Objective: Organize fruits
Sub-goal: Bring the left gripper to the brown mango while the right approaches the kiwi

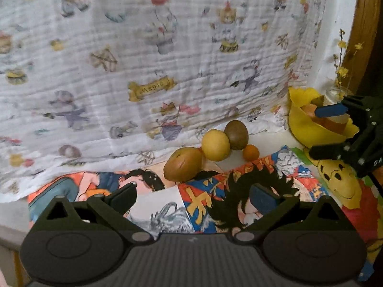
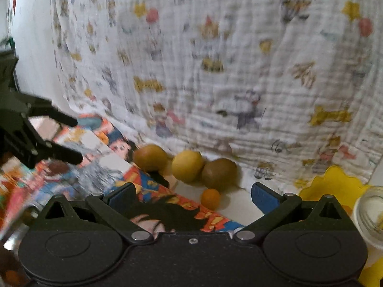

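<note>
Several fruits lie together against the hanging cloth: a brown kiwi (image 1: 183,164), a yellow lemon (image 1: 215,145), a second kiwi (image 1: 236,131) and a small orange (image 1: 250,152). They also show in the right wrist view: kiwi (image 2: 150,157), lemon (image 2: 188,166), kiwi (image 2: 219,174), orange (image 2: 210,199). A yellow bowl (image 1: 304,124) at the right holds orange-coloured fruit. My left gripper (image 1: 195,197) is open and empty, short of the fruits. My right gripper (image 2: 192,197) is open and empty; in the left wrist view it (image 1: 329,129) is over the bowl.
A white cartoon-print cloth (image 1: 143,59) hangs behind the fruits. Comic-print paper (image 1: 215,196) covers the surface. A glass jar (image 2: 369,212) with yellow flowers (image 1: 342,71) stands by the bowl (image 2: 332,184). A wooden edge (image 1: 361,35) is at the far right.
</note>
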Available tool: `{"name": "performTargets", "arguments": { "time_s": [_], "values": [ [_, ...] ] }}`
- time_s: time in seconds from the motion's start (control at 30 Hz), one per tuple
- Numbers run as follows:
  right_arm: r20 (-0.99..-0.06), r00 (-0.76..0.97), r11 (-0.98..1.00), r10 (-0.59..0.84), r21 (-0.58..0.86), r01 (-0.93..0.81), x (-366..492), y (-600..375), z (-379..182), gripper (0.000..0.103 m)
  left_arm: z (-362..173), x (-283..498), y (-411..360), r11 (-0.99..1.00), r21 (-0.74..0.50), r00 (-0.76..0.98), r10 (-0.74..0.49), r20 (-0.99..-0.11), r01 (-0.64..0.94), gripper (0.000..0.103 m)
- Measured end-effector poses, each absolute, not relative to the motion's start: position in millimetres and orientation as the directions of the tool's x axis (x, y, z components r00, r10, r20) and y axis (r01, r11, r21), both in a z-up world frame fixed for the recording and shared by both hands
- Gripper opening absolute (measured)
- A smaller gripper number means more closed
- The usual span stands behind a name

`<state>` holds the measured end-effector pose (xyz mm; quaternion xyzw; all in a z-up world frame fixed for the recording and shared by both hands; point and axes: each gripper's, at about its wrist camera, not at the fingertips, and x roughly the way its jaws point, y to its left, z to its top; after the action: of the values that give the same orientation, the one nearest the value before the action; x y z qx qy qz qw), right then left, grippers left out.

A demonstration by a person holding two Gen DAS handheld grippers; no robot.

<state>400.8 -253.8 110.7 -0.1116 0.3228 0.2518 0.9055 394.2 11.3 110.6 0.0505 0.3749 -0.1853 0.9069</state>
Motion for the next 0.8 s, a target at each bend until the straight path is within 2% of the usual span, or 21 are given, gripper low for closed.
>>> {"name": "performTargets", "arguments": {
  "time_s": [0.27, 0.53, 0.8],
  "values": [
    [-0.713, 0.641, 0.799, 0.286, -0.192, -0.57, 447, -226, 77, 0.102, 80, 432, 11, 0.914, -0.034, 0.647, -0.312, -0.696, 0.404, 0.102],
    [-0.742, 0.63, 0.775, 0.229, -0.252, -0.579, 493, -208, 46, 0.089, 56, 455, 4, 0.907, -0.02, 0.665, -0.322, -0.673, 0.42, 0.102],
    [-0.745, 0.628, 0.764, 0.223, -0.267, -0.588, 506, -200, 31, 0.082, 39, 467, -7, 0.893, -0.015, 0.658, -0.343, -0.67, 0.45, 0.09]
  ]
}}
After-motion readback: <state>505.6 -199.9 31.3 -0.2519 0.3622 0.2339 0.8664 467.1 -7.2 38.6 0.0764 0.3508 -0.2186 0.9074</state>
